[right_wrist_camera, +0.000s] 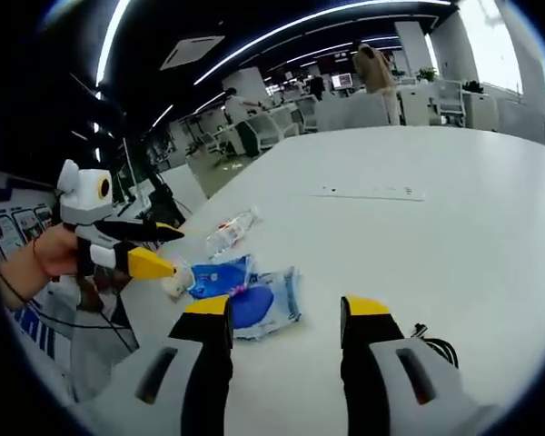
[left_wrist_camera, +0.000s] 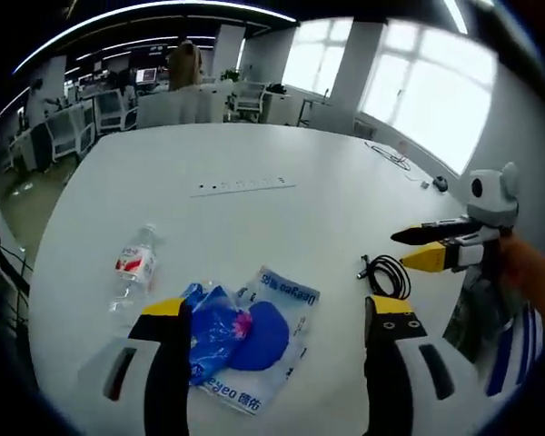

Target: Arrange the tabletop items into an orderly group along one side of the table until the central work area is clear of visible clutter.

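A clear packet with blue contents [left_wrist_camera: 254, 341] lies flat on the white table [left_wrist_camera: 254, 154], just beyond my left gripper [left_wrist_camera: 279, 316], whose jaws stand wide apart with nothing between them. A clear water bottle with a red label [left_wrist_camera: 134, 268] lies on its side left of the packet. A coiled black cable [left_wrist_camera: 384, 272] rests to the right. My right gripper [left_wrist_camera: 418, 247] reaches in from the right near the cable. In the right gripper view my right gripper [right_wrist_camera: 286, 313] is open and empty, facing the packet [right_wrist_camera: 245, 300], the bottle [right_wrist_camera: 229, 232] and my left gripper [right_wrist_camera: 168, 250]; the cable [right_wrist_camera: 436, 347] lies at its right jaw.
A flush socket strip [left_wrist_camera: 245, 186] sits in the table's middle. A thin cable [left_wrist_camera: 391, 156] and a dark mouse [left_wrist_camera: 440, 183] lie near the far right edge. Office chairs [left_wrist_camera: 104, 109] and a standing person [left_wrist_camera: 183, 64] are beyond the table.
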### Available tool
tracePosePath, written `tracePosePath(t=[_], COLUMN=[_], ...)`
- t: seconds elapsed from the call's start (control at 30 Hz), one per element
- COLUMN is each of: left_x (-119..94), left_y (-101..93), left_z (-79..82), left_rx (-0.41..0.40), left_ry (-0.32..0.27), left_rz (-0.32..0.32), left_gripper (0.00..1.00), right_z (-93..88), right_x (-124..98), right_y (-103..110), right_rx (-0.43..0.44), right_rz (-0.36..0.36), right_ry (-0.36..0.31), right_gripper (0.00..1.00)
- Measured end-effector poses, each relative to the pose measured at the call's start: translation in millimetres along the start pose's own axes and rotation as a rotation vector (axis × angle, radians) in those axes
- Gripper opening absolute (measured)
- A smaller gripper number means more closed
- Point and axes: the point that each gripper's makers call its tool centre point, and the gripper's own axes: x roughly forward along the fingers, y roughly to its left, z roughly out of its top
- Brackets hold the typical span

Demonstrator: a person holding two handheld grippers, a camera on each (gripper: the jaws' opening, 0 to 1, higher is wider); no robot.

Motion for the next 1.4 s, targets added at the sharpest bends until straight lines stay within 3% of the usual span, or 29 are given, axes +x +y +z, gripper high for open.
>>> tracePosePath(t=[0.33,0.67,0.9,1.1,1.4], left_x=[-25,-50,-58,-62,-53], left_y=[27.3,57.6,69.4,75.6,77.2], left_z=[-6.7,-24.1,-40.7,-52.6,-70.8], left_rx=[-0.061,-0.138,-0.187,-0.216,-0.259], left_ry=[-0.035,-0.073,-0.071,-0.074,-0.061], left_rz=[0.060,0.137,0.165,0.190,0.198], left_gripper=[0.78,0.74,0.73,0.70,0.62], right_z=[15.1,26.6,32.4,27.0,19.7], right_x=[23,56,78,96,124], right_y=[22,53,67,73,78], right_rx=[-0.048,-0.127,-0.173,-0.197,-0.230], right_rz=[0.058,0.138,0.183,0.211,0.240], right_ry=[0.014,0.057,0.083,0.122,0.177], right_gripper=[0.45,0.45,0.45,0.45,0.43])
